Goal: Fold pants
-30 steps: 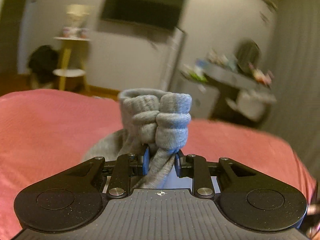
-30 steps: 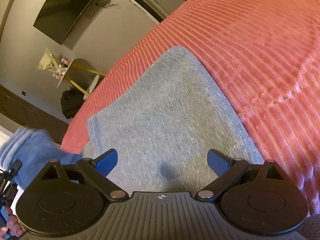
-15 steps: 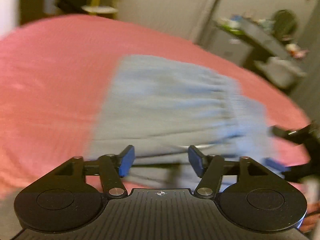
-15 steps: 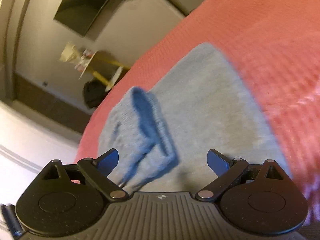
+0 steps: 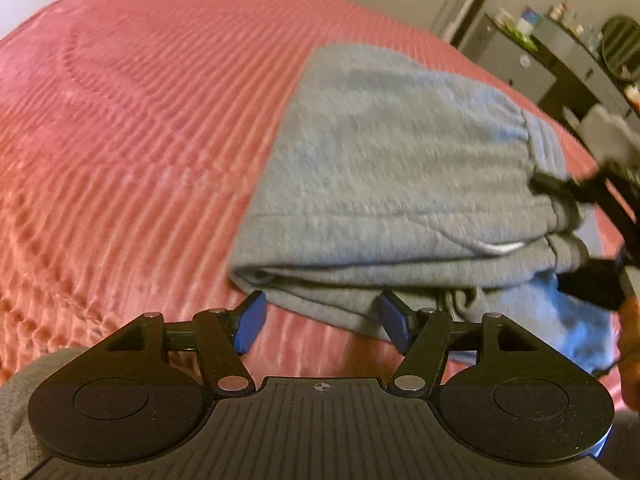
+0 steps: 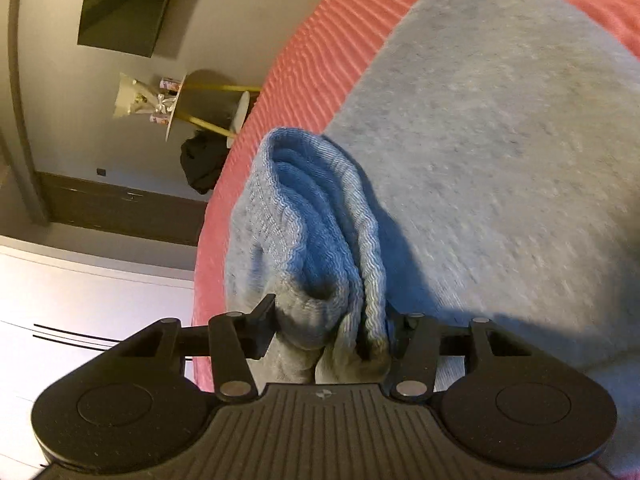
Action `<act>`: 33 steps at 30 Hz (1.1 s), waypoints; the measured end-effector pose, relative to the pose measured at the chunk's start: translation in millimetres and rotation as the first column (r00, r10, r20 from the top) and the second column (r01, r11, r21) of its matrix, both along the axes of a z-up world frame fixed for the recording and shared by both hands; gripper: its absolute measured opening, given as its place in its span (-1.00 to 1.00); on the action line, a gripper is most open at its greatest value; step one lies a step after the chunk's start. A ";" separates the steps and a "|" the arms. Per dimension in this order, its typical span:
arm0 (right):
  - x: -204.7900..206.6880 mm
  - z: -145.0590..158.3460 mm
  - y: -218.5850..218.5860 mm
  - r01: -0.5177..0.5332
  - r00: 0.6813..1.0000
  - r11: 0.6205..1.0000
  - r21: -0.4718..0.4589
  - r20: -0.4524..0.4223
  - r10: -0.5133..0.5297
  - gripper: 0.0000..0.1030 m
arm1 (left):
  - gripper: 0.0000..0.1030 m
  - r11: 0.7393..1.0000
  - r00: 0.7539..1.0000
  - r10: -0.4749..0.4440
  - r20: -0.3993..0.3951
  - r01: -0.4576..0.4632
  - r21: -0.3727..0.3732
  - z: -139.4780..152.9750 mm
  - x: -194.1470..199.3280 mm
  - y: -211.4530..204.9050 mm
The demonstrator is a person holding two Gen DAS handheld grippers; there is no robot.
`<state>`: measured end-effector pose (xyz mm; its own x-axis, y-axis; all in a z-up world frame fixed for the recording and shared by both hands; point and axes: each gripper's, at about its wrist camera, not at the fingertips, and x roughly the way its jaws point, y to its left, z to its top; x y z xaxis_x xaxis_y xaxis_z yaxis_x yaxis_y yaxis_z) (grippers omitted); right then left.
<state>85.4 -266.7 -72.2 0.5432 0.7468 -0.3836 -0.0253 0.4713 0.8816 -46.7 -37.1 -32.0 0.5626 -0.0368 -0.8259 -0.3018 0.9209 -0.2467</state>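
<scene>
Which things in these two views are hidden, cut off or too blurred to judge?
- Left wrist view: the right gripper is blurred and cut by the right edge; its grip cannot be judged there.
- Left wrist view: the small items on the desk are too blurred to name.
- Right wrist view: the pants run past the top and right edges.
- Right wrist view: the bunched cuff covers the right gripper's pads.

Dim, warm, seemingly motion-blurred fisheye

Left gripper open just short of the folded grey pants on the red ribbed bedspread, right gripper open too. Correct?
Not quite. The right gripper is shut on a bunched ribbed cuff of the folded grey pants, per the right wrist view. The left gripper is open over the red ribbed bedspread.
</scene>
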 end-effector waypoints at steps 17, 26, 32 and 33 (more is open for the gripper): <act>-81.6 98.3 -13.7 0.082 0.948 0.996 -0.025 0.312 -0.071 -0.17 | -0.61 0.987 0.979 0.134 0.153 -0.118 -0.110 -0.7 -10.0 15.3; -90.6 68.4 -41.4 0.168 0.953 0.982 -0.091 0.268 -0.139 -0.08 | -0.22 0.997 0.986 0.063 0.157 -0.056 -0.051 0.3 -5.6 4.6; -85.4 4.7 -55.1 0.183 0.981 0.972 -0.146 -0.034 -0.190 0.35 | 0.14 0.997 0.991 0.067 0.114 -0.061 -0.056 -4.9 3.1 2.5; -89.1 2.2 -60.9 0.202 0.977 0.976 -0.086 -0.048 -0.206 0.36 | 0.14 0.995 0.991 0.073 0.111 -0.065 -0.069 -5.9 3.4 4.1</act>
